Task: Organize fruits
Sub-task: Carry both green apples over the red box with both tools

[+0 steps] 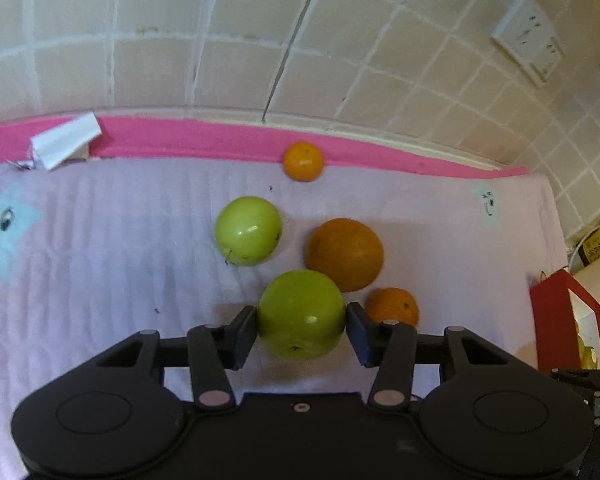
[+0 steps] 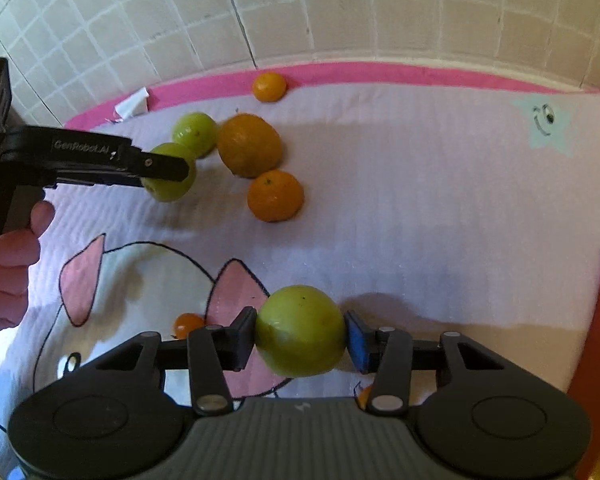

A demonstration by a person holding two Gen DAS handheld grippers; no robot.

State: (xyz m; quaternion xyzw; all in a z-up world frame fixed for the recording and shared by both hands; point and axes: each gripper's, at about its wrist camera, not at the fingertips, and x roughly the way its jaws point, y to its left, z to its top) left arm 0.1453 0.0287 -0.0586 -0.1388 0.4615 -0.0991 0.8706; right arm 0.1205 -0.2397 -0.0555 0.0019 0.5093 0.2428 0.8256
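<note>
green apple [image 1: 300,314] clamped in left gripper [image 1: 302,330], stem end toward camera; right gripper [image 2: 300,336] clamps second apple [image 2: 300,330].

Tiled wall [image 1: 220,40], wall socket [image 1: 528,38], pink-edged cartoon cloth [image 2: 420,200], white tag [image 1: 64,142].

A glossy round green apple [image 1: 300,314] sits pinched between the left gripper's fingers [image 1: 242,334], touching the large dull orange [image 1: 344,254] behind it. A second green apple [image 1: 247,236] lies apart to the left; a small bright orange [image 1: 392,307] rests beside the large one, a tiny orange [image 1: 303,161] by the pink border. Another green apple [image 2: 300,330] is clamped between the right gripper's fingers [image 2: 244,338].
</note>
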